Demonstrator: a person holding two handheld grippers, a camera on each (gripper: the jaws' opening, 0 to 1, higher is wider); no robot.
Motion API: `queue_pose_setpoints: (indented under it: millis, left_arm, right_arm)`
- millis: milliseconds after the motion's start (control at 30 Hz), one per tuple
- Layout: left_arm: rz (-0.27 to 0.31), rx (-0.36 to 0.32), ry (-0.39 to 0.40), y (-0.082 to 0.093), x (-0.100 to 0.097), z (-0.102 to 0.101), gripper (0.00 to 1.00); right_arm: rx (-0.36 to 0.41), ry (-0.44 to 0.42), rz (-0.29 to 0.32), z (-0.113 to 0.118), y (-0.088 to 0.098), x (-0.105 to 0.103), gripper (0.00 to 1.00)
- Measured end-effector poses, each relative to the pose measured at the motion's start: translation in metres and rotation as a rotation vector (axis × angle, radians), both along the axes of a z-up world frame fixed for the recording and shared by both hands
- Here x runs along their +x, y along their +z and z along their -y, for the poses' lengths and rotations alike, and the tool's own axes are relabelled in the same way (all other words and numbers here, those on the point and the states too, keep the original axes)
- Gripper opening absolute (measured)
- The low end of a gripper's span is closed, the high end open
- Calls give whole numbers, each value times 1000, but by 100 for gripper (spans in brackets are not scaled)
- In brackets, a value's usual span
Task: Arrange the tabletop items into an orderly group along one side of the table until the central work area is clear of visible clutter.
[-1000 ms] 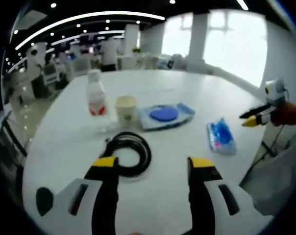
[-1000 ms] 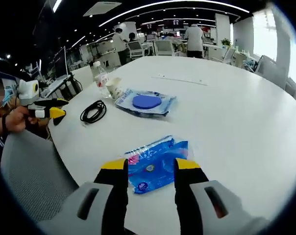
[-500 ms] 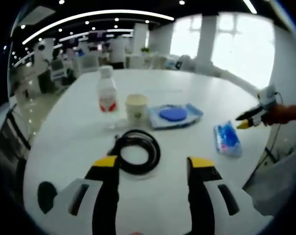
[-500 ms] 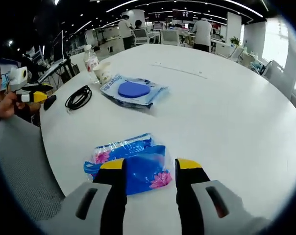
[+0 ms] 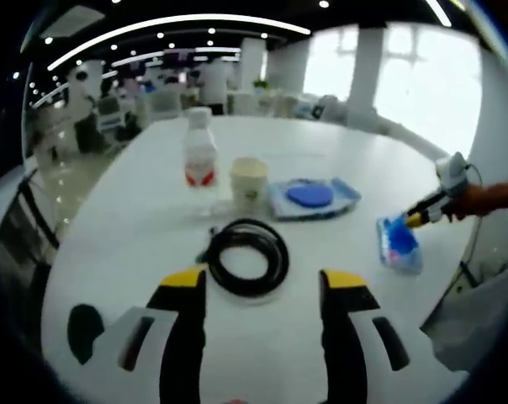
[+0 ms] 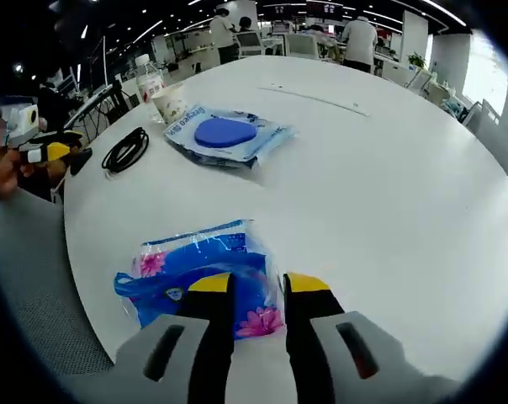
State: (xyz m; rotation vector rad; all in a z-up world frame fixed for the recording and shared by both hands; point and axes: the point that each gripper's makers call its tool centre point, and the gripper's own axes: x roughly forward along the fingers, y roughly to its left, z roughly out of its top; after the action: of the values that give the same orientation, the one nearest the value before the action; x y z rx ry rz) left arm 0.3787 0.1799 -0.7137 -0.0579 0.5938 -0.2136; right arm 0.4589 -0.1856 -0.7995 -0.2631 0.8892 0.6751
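Observation:
A blue tissue packet (image 6: pixel 195 265) lies near the edge of the white round table (image 6: pixel 388 185). My right gripper (image 6: pixel 258 286) has its jaws drawn in on the packet's near end. In the left gripper view the same packet (image 5: pixel 399 244) shows at the right, with the right gripper (image 5: pixel 418 219) at its edge. My left gripper (image 5: pixel 262 282) is open just short of a black cable coil (image 5: pixel 247 257). Behind the coil stand a water bottle (image 5: pixel 199 153) and a paper cup (image 5: pixel 248 179), beside a clear pack holding a blue disc (image 5: pixel 311 196).
In the right gripper view the disc pack (image 6: pixel 224 135), cup (image 6: pixel 170 103), bottle (image 6: pixel 149 80) and coil (image 6: pixel 126 149) lie along the far left side. A grey chair (image 6: pixel 27 278) stands at the table's edge. Desks and people fill the office behind.
My right gripper moved forward over the tissue packet and its jaws narrowed onto it. The left gripper crept a little closer to the cable coil, still open.

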Motion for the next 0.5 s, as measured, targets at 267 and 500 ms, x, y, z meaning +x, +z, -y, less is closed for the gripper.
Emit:
queue_pose_setpoints:
  millis: [267,500]
  left_arm:
    - [-2,-5,23,-1,0,-5,50]
    - [-6,-5,25,-2,0,-6,49]
  right_arm:
    - [28,-80,-23,6,-3,0,2]
    - [71,-207,-21,21,2,-2,1]
